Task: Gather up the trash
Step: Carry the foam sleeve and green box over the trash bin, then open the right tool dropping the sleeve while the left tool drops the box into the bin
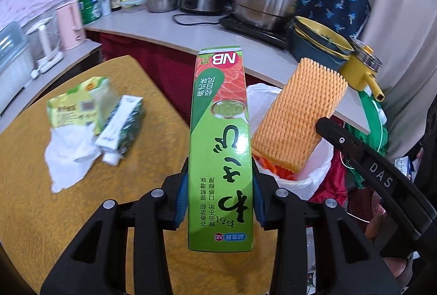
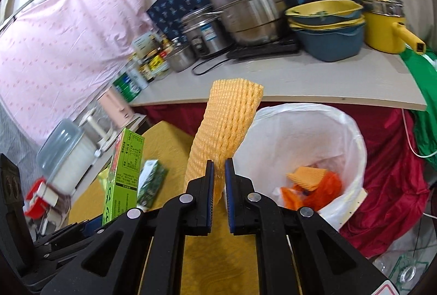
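My left gripper [image 1: 220, 199] is shut on a long green wasabi box [image 1: 220, 147], held upright over the yellow table's edge; the box also shows in the right wrist view [image 2: 124, 174]. My right gripper [image 2: 219, 180] is shut on an orange foam net sleeve [image 2: 226, 125], held up beside the bin's rim; the sleeve shows in the left wrist view [image 1: 297, 117]. The white-lined trash bin [image 2: 352, 136] holds orange scraps [image 2: 311, 185]. On the table lie a green packet [image 1: 73, 103], a small dark green carton [image 1: 123, 125] and a white tissue [image 1: 68, 158].
The yellow table [image 1: 32, 213] is at the left. Behind it a grey counter [image 2: 300, 79] carries steel pots [image 2: 245, 0], stacked bowls [image 2: 327, 21], a yellow pot [image 2: 387, 27], bottles and a pink kettle. Red cloth [image 2: 387, 185] and a green bag surround the bin.
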Tool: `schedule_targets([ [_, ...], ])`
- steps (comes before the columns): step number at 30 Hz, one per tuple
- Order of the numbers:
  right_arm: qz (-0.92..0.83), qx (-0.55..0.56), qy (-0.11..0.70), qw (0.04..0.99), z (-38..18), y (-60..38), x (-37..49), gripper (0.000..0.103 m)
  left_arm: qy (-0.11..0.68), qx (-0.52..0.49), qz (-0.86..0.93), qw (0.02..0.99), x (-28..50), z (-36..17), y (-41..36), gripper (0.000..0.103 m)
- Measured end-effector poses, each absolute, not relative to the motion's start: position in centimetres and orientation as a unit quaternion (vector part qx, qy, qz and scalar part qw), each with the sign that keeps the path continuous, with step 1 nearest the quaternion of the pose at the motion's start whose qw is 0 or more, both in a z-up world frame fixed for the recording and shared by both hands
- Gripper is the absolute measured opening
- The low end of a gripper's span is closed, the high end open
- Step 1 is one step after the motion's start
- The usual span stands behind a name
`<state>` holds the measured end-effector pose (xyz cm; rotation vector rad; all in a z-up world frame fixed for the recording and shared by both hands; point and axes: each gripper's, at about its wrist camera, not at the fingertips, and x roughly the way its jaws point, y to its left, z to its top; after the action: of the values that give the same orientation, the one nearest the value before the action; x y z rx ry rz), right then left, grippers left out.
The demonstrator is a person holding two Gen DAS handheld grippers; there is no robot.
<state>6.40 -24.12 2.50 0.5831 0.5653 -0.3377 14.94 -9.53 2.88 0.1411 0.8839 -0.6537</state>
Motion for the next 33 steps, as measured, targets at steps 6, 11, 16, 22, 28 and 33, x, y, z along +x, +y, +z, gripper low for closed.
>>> schedule_targets([
  [6, -0.203, 0.297, 0.268, 0.894, 1.0, -28.0, 5.8, 0.009, 0.423, 0.075, -0.335, 0.838, 15.5, 1.8, -14.1, 0.037],
  [11, -0.223, 0.304, 0.268, 0.886, -0.1, -30.2, 5.7, 0.009, 0.427, 0.085, -0.351, 0.829, 16.0, 0.7, -16.9, 0.037],
  [16, -0.233, 0.307, 0.274, 0.881, -1.2, -31.1, 5.8, 0.009, 0.431, 0.102, -0.362, 0.820, 16.4, -0.4, -19.3, 0.037],
  [22, -0.239, 0.310, 0.277, 0.878, -2.0, -31.8, 6.2, 0.009, 0.442, 0.103, -0.365, 0.813, 17.0, -1.7, -20.6, 0.037],
  [28, -0.236, 0.328, 0.272, 0.873, -2.0, -32.6, 6.8, 0.021, 0.435, 0.085, -0.355, 0.823, 17.8, -1.8, -20.1, 0.070],
  [33, -0.235, 0.333, 0.257, 0.876, -1.3, -32.6, 6.8, 0.035, 0.432, 0.080, -0.351, 0.827, 18.3, -1.4, -19.6, 0.073],
])
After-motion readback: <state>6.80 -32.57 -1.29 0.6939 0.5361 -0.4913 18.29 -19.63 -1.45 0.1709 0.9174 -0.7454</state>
